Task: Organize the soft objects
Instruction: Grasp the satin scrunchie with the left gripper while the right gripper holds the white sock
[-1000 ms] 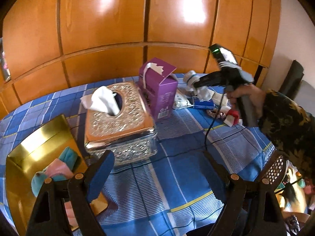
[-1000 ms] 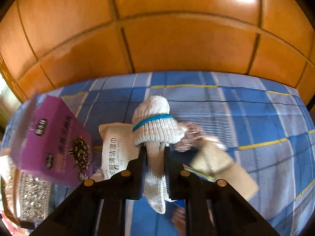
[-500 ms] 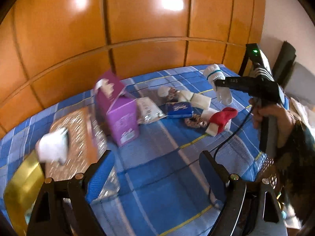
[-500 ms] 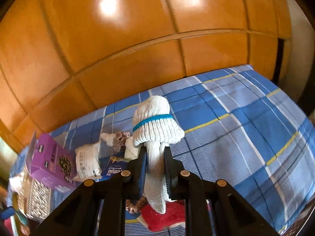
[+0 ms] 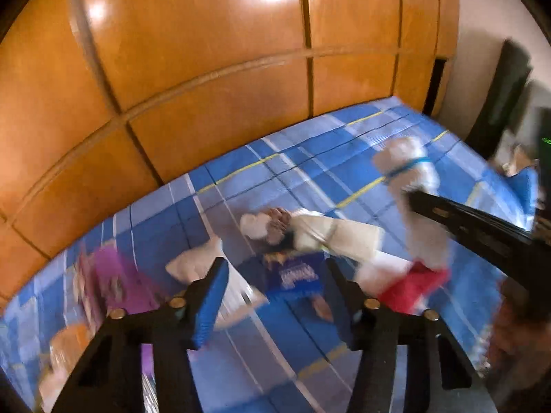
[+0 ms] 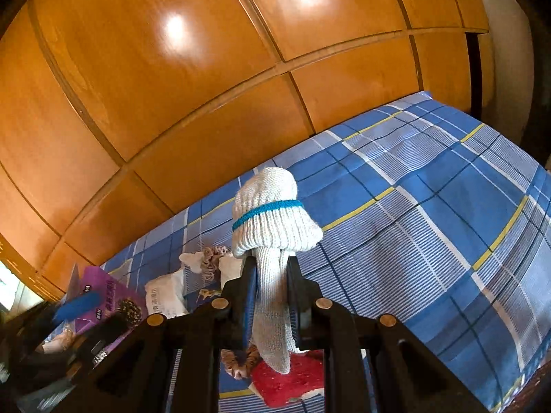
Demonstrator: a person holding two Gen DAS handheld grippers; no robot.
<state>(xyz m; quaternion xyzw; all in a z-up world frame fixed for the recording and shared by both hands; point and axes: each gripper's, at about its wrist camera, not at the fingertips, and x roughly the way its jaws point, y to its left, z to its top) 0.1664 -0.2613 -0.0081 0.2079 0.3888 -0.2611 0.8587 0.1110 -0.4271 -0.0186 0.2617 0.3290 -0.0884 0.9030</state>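
White knitted glove [image 6: 272, 227] with a teal band hung pinched in the right claw [image 6: 272, 296], lifted above the blue plaid cloth [image 6: 430, 227]

Its cuff bunched above the fingertips while the glove's fingers dangled below, over a red sock [image 6: 289, 382] and a brown scrunchie [image 6: 237, 361] lying on the cloth. The left claw [image 5: 275, 289] was spread wide and held nothing, poised over a blue tissue packet [image 5: 296, 275]; beyond it lay a cream sock [image 5: 341, 237] and a white wipes pack [image 6: 165, 296], with a purple box [image 6: 110, 306] to the left. That view was heavily blurred. Orange wood panelling [image 6: 206, 86] rose behind
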